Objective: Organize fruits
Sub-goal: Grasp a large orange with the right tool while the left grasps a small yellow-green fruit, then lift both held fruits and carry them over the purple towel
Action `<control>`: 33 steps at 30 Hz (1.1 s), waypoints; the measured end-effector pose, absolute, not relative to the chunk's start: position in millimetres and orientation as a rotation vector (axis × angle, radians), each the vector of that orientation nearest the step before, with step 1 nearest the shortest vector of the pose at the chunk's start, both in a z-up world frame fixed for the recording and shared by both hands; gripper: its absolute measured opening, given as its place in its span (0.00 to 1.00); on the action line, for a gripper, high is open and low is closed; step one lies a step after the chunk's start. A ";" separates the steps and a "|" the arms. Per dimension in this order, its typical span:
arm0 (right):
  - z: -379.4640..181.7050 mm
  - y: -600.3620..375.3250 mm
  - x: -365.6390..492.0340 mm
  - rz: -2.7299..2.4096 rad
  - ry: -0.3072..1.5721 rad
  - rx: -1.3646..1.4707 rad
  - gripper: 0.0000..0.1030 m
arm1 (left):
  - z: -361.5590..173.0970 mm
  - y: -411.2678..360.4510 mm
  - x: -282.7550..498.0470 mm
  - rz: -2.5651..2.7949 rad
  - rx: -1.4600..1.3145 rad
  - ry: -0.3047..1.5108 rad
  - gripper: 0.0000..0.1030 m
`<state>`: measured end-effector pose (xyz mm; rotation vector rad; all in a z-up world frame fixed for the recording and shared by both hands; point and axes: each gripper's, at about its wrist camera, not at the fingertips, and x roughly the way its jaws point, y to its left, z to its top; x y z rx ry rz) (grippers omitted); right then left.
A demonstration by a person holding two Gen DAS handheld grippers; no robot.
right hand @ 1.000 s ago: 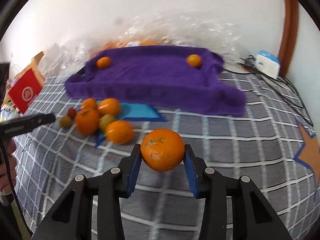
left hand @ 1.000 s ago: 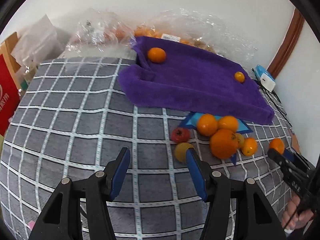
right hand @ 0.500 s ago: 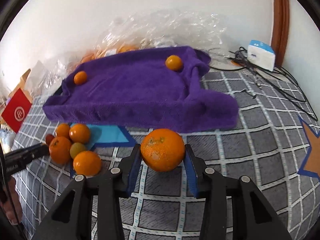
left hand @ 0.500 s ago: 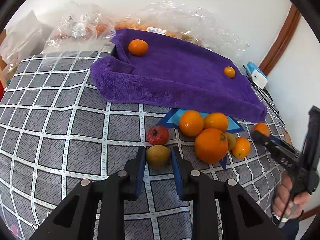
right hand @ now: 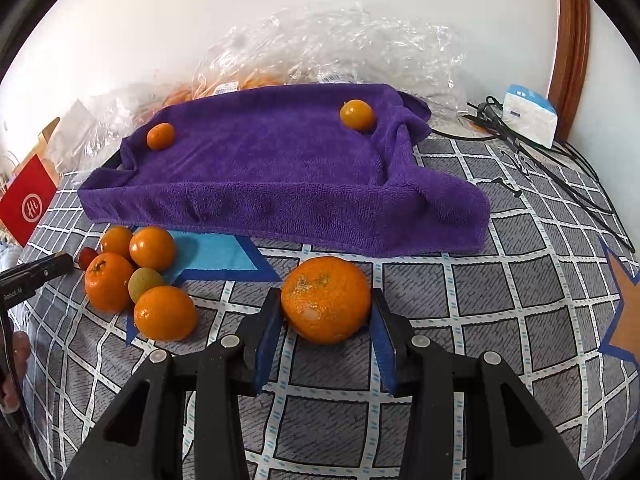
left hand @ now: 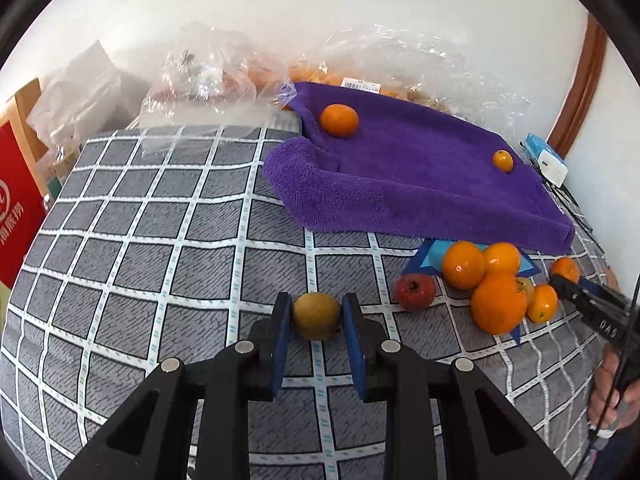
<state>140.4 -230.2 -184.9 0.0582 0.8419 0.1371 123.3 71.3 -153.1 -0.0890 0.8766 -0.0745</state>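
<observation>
Left hand-held gripper [left hand: 316, 316] clamped on yellow-green fruit [left hand: 316, 315], right hand-held gripper [right hand: 326, 308] on large orange [right hand: 326, 299]; best lowered gently onto purple towel tray [right hand: 280, 200].

Cloth [left hand: 160, 240]: grey squares, white grid lines, a blue star patch at centre right. Towel [left hand: 420, 176]: solid purple. Held fruit [left hand: 316, 315]: yellow-green. Held orange [right hand: 326, 300]: orange, pale blemish. Small fruit [left hand: 414, 292]: red. Box [left hand: 16, 216] at left edge: red, white characters. Finger pads [left hand: 282, 340]: blue.
</observation>
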 end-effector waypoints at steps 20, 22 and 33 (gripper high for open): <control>-185.3 -235.9 143.7 0.161 0.838 0.088 0.40 | -153.7 78.8 118.8 -0.126 -0.151 0.855 0.23; -184.4 -237.2 142.7 0.164 0.831 0.096 0.40 | -153.8 80.1 117.1 -0.133 -0.164 0.851 0.23; -182.1 -231.3 136.2 0.160 0.818 0.075 0.40 | -150.1 80.8 110.4 -0.117 -0.175 0.816 0.23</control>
